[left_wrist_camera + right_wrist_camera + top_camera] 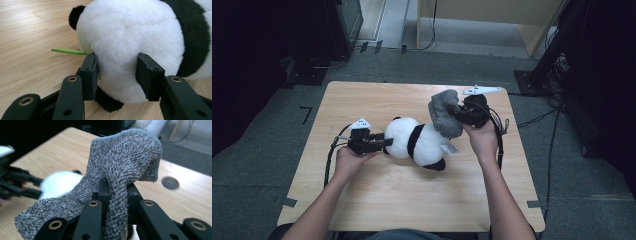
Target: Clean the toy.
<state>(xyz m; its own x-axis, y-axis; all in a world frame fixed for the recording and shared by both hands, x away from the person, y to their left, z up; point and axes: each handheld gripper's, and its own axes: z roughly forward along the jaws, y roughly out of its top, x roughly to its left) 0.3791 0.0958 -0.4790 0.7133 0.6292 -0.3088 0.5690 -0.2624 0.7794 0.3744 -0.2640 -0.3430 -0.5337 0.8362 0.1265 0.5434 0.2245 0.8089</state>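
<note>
Left gripper (117, 75) jaws pinch the panda (419, 140); right gripper (117, 192) jaws clamp the grey sock (120, 170), seemingly not yet on.

The table (377, 200) is a light wooden top with rounded corners. It stands on a grey carpet floor (262, 160). A round hole (170, 183) with a grey cap is in the top, as the right gripper view shows. On the table lies a plush panda (417, 142), on its side, a little right of the middle. Its white body touches the wood, and one black foot too. A thin green strip (68, 51) lies flat on the wood and comes out from under the panda. Dark tape pieces (288, 202) hold the table's near corners on the floor.
</note>
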